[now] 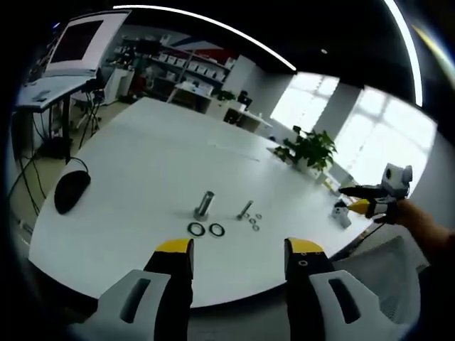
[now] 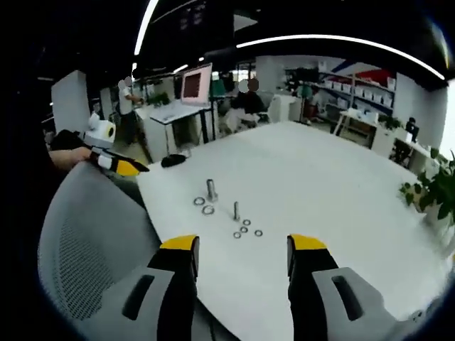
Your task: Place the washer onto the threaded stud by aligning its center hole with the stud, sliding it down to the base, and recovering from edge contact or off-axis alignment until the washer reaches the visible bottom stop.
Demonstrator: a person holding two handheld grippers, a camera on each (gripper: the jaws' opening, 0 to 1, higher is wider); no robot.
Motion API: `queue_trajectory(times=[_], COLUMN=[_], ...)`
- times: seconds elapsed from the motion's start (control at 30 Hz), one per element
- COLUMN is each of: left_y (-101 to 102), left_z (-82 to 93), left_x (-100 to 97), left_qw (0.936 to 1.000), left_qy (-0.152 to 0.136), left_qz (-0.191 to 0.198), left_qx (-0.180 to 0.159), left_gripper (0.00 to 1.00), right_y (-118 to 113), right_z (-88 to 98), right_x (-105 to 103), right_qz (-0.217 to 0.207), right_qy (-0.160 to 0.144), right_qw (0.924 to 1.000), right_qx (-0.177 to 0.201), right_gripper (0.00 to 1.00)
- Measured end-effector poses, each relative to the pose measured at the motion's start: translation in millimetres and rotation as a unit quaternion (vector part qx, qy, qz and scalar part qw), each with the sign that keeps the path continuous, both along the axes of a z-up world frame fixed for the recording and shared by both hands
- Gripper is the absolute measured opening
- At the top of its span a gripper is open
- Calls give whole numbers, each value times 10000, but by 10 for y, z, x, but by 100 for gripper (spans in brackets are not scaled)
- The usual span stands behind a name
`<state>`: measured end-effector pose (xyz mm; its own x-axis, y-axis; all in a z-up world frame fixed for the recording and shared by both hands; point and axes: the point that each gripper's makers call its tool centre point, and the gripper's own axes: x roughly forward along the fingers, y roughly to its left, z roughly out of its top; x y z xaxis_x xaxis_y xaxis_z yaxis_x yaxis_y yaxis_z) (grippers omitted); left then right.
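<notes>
On the white table (image 1: 142, 163) stand a thick threaded stud (image 1: 204, 203) and a thinner stud (image 1: 245, 209). Two large dark washers (image 1: 206, 229) lie in front of the thick stud, and several small washers (image 1: 254, 222) lie beside the thin one. My left gripper (image 1: 239, 257) hangs open near the table's edge, well short of them. In the right gripper view the same studs (image 2: 212, 189) (image 2: 236, 210) and washers (image 2: 203, 205) (image 2: 246, 228) lie ahead of my open right gripper (image 2: 242, 253). The right gripper also appears in the left gripper view (image 1: 370, 199).
A black mouse (image 1: 71, 190) lies at the table's left. A potted plant (image 1: 311, 148) stands at the far side. A grey mesh chair (image 2: 92, 234) sits at the table's edge. Desks with a monitor (image 2: 196, 82) and shelves stand behind.
</notes>
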<state>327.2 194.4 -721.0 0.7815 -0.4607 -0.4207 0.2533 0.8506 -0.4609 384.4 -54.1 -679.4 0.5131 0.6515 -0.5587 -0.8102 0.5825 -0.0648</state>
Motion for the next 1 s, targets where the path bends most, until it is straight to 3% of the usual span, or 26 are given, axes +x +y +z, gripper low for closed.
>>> queue_trajectory(times=[0.13,0.23,0.33,0.43,0.7,1.0], left_y=[-4,-14,-18,-24,-67,-82], left_z=[9,9,13,10,19,17], left_x=[5,2,3,0,-6,0], left_qw=[10000,10000,10000,10000,9998,9996], left_qy=[-50,-25,-36,-25,-32,-8], left_qz=[-42,-58,-68,-82,-203,-244], left_qx=[72,13,5,-7,-42,-104], left_gripper=[43,42,41,41,39,37], right_y=[268,424,594,622,951,1341], right_z=[4,-16,-66,-110,-247,-509], right_x=[41,80,72,197,359,384], right_qz=[409,540,960,1234,1959,2374], right_qy=[-274,-219,-183,-259,-6,175], right_qw=[9986,9981,9947,9907,9770,9642], right_qx=[-190,-173,-333,-504,-846,-1166], right_gripper=[50,50,44,39,40,42])
